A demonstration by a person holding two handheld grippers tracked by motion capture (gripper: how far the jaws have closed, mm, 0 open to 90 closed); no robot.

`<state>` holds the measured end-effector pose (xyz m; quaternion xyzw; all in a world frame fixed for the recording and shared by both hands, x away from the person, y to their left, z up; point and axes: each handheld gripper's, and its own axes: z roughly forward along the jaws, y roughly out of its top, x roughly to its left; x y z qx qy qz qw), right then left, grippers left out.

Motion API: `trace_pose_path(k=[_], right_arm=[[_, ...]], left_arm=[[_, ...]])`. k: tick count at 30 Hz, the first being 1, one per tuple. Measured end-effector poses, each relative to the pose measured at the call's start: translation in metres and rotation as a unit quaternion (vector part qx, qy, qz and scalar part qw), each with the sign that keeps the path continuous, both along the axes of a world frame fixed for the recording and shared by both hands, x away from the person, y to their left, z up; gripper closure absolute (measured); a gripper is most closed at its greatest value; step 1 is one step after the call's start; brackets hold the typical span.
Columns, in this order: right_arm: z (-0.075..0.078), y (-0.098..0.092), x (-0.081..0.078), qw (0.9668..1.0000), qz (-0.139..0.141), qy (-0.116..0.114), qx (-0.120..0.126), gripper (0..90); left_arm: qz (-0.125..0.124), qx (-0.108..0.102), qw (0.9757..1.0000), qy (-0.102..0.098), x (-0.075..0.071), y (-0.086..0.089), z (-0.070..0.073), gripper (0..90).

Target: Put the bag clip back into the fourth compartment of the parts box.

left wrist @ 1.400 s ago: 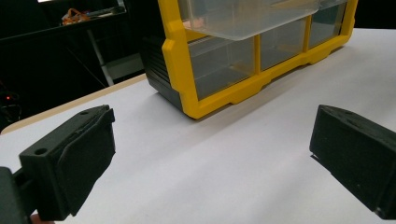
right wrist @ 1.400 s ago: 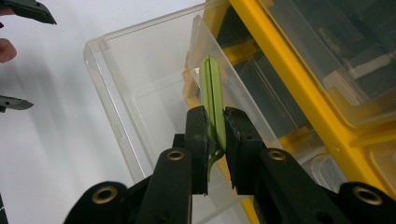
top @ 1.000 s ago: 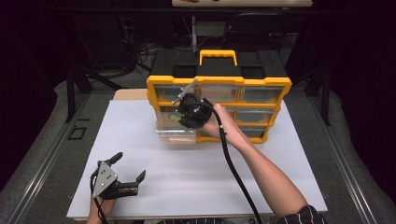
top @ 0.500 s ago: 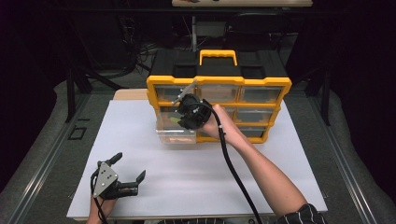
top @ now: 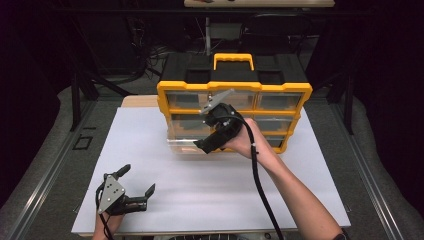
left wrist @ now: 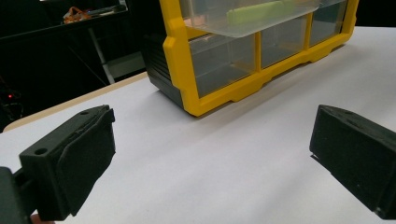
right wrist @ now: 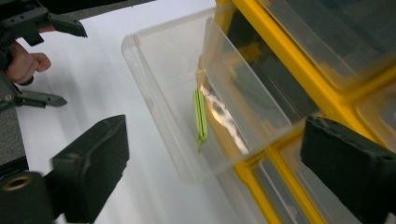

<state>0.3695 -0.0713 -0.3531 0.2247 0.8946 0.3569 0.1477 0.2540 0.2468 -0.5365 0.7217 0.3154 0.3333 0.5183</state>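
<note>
Nearest the person, the left gripper (top: 134,192) is held low over the front left of the white table (top: 150,150), its jaws spread wide with nothing between them; in the left gripper view the organizer is seen ahead and well apart across bare table. Farther in, the right gripper (top: 205,146) is seen at the front of the yellow drawer organizer (top: 235,90), just beside the clear drawer (top: 182,142) that is pulled out of the middle row on the organizer's left side. The right gripper's jaws have just been opening and are now released, with no thing pressed between the pads; in the right gripper view the drawer (right wrist: 177,116) is framed between and beyond the two black jaws, apart from both. Inside the drawer a slim green piece (right wrist: 201,116) is seen lying on the floor, its long axis running from the drawer's open front toward the organizer's body, roughly along the line in which the right gripper looks. The green piece is thus placed straight ahead of and a little below the right gripper, which is by far the nearer of the two. A reach into the drawer is judged to call for the jaws to be set across the piece's narrow width, between the clear walls.
</note>
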Motion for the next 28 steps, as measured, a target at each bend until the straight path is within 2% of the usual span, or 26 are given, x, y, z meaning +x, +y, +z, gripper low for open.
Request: trace_pose_path(k=[6,10,16,21,24,25,28], right_arm=[[-0.013,-0.030,-0.015,0.9997,-0.019,-0.011,0.013,0.4],[-0.031,-0.053,-0.028,0.9988,-0.036,-0.020,0.026,0.0],[-0.074,-0.085,-0.048,0.9971,-0.060,-0.016,0.044,0.0],[-0.118,-0.109,-0.063,0.9957,-0.081,0.001,0.045,0.0],[-0.143,-0.121,-0.068,0.9943,-0.093,0.021,0.046,0.0],[-0.150,-0.124,-0.071,0.9943,-0.097,0.023,0.037,0.0],[-0.165,-0.133,-0.080,0.9936,-0.100,0.030,0.042,0.0]], left_arm=[[0.000,0.002,1.0000,0.001,0.000,0.000,0.000,0.3],[0.002,0.003,1.0000,0.001,0.000,0.000,0.000,0.3],[0.003,0.002,1.0000,0.002,0.000,0.000,0.000,0.3],[0.004,0.002,1.0000,0.002,0.000,0.001,0.000,0.3],[0.004,0.004,1.0000,0.002,0.000,0.000,0.000,0.3],[0.004,0.006,1.0000,0.002,-0.001,0.000,0.000,0.3],[0.003,0.006,1.0000,0.000,-0.001,0.001,0.001,0.3]])
